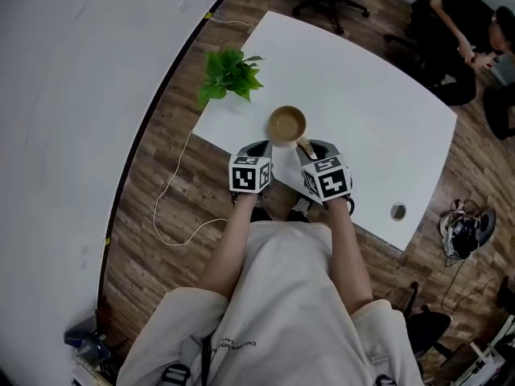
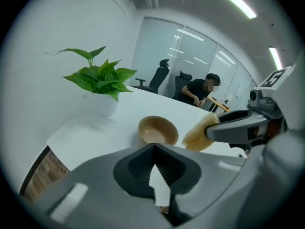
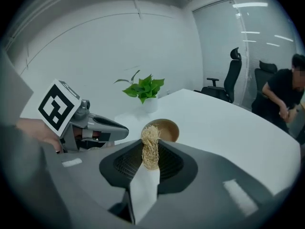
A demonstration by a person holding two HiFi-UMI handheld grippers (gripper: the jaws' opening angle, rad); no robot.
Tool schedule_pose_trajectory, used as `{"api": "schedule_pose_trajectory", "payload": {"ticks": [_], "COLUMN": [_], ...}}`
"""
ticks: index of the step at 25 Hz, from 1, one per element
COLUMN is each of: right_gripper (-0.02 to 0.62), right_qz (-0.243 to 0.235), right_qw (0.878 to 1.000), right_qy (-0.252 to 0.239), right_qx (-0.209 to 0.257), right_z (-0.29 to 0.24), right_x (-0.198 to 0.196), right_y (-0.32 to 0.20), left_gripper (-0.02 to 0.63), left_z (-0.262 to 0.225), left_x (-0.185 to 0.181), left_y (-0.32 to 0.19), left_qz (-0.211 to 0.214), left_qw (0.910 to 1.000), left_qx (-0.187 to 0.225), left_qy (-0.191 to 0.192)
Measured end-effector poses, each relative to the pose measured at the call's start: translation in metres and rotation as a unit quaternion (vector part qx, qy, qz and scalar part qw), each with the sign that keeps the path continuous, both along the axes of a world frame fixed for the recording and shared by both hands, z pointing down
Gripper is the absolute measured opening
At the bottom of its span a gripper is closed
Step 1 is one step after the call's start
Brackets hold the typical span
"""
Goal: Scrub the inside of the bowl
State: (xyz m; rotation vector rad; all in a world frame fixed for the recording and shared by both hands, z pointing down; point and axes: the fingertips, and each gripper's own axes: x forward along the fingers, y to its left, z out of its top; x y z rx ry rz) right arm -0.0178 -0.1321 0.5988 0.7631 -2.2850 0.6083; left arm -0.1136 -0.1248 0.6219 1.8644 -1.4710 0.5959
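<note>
A tan bowl [image 1: 286, 124] stands upright near the table's front edge, also seen in the left gripper view [image 2: 158, 130] and the right gripper view [image 3: 165, 128]. My right gripper [image 1: 311, 148] is shut on a straw-coloured fibrous scrubber [image 3: 150, 146], held just short of the bowl's right side. The scrubber [image 2: 199, 132] does not touch the bowl. My left gripper [image 1: 258, 146] is shut with nothing in it, just in front of the bowl's left side [image 2: 154, 148].
A potted green plant [image 1: 231, 75] stands at the white table's [image 1: 362, 111] left corner, behind the bowl. A round grommet [image 1: 397, 211] sits at the table's front right. A person [image 1: 463, 34] and office chairs are beyond the far side. A cable [image 1: 173, 183] lies on the floor.
</note>
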Motion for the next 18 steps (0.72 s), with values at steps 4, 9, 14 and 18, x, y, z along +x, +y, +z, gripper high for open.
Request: {"api": "schedule_pose_trajectory", "payload": {"ticks": [4, 9, 14, 18], "right_gripper": [0.106, 0.104, 0.104, 0.104], "right_qz": [-0.025, -0.03, -0.026, -0.028], "right_qw": [1.0, 0.999, 1.0, 1.0], "right_qy": [0.01, 0.013, 0.007, 0.008], "right_qx": [-0.003, 0.005, 0.01, 0.005], "right_z": [0.006, 0.004, 0.002, 0.003], "right_x": [-0.009, -0.006, -0.003, -0.003], "right_y": [0.009, 0.007, 0.006, 0.006], "left_gripper": [0.002, 0.001, 0.002, 0.002], "left_z": [0.002, 0.002, 0.002, 0.004], "left_x": [0.012, 0.013, 0.016, 0.017], "left_y": [0.01, 0.012, 0.013, 0.014], "left_qz": [0.017, 0.019, 0.022, 0.029], "left_qw": [0.9998, 0.9997, 0.9997, 0.9994], "left_qx": [-0.006, -0.006, -0.004, -0.005], "left_qy": [-0.006, -0.01, -0.011, -0.017]}}
